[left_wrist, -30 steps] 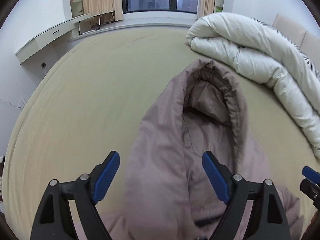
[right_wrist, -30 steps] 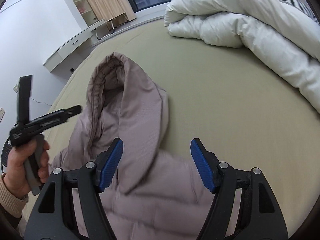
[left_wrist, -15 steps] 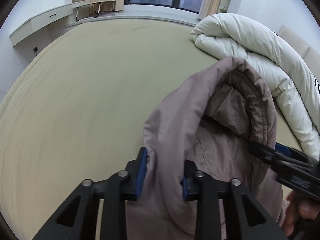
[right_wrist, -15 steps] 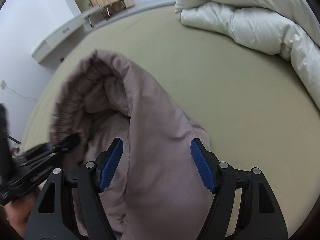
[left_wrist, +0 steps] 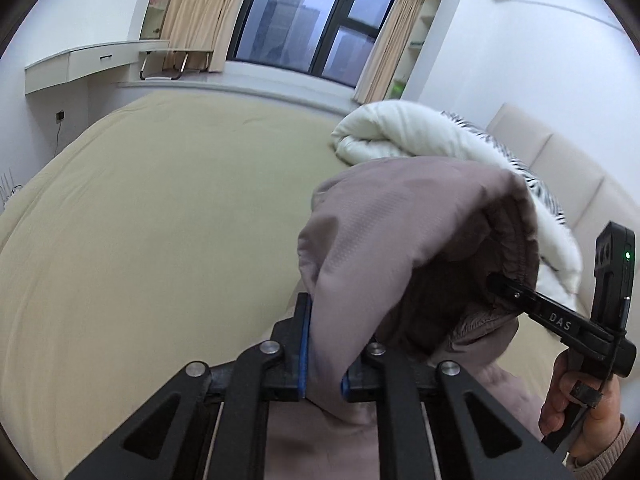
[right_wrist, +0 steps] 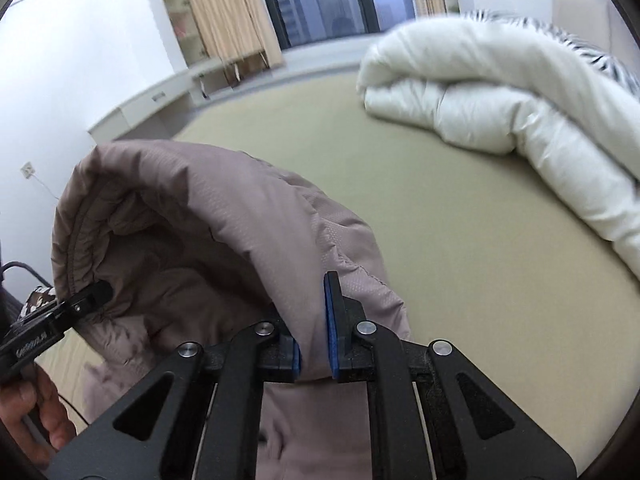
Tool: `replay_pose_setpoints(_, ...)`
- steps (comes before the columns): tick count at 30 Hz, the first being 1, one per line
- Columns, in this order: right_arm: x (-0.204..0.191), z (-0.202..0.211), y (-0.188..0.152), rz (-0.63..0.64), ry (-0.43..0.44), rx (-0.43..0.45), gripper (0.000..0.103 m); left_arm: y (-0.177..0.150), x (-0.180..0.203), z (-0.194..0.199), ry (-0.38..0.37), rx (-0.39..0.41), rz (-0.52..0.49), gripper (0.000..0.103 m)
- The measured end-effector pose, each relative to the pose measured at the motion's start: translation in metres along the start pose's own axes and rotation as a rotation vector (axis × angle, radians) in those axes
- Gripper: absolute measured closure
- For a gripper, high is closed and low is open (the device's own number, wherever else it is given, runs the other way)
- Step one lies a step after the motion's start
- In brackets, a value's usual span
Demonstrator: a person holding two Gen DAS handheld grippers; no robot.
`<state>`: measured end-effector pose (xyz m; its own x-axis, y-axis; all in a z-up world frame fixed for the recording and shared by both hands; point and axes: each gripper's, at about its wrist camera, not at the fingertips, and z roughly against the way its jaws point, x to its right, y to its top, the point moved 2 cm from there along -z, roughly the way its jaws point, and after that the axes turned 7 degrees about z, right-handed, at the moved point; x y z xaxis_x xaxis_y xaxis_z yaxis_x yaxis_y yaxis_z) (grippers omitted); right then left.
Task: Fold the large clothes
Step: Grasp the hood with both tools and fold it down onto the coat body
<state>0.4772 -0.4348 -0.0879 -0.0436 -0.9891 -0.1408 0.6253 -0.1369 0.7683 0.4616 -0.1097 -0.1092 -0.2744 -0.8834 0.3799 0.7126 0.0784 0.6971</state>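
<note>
Both your tools are clamped on the hood of the mauve padded jacket (left_wrist: 404,240): your left tool (left_wrist: 322,354) pinches one side at lower centre of its frame, your right tool (right_wrist: 314,344) the other. The hood hangs lifted above the bed (left_wrist: 160,220), the body trailing below. The slick fabric looks likely to slip if you pull unevenly, and swinging towards the white duvet (right_wrist: 500,92) at upper right could snag it.
</note>
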Motion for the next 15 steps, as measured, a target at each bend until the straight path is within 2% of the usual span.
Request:
replay_pose_setpoints(3, -0.015, 0.052, -0.037, -0.001, 0.004, 0.039, 0.093, -0.039, 0.008, 0.050, -0.025, 0.025, 0.002, 0.090)
replay_pose_setpoints(7, -0.029, 0.090, -0.105, 0.010, 0.001, -0.019, 0.091, -0.099, 0.011, 0.084, 0.004, -0.015, 0.018, 0.084)
replay_pose_setpoints(9, -0.036, 0.098, -0.146, 0.008, -0.008, -0.079, 0.075, -0.130, 0.005, 0.094, 0.040, -0.069, 0.033, 0.076)
replay_pose_setpoints(10, -0.035, 0.102, -0.165, -0.016, -0.003, -0.104, 0.070, -0.148, 0.000, 0.097, 0.040, -0.121, 0.059, 0.070)
replay_pose_setpoints(12, -0.032, 0.110, -0.200, -0.067, 0.012, -0.141, 0.020, -0.178, -0.005, 0.106, 0.053, -0.195, 0.077, 0.055)
replay_pose_setpoints(13, -0.030, 0.115, -0.213, -0.082, 0.013, -0.155, 0.018, -0.188, -0.007, 0.111, 0.070, -0.211, 0.076, 0.047)
replay_pose_setpoints(15, -0.025, 0.125, -0.228, -0.112, 0.005, -0.166, 0.018, -0.204, -0.011, 0.125, 0.073, -0.236, 0.102, 0.046)
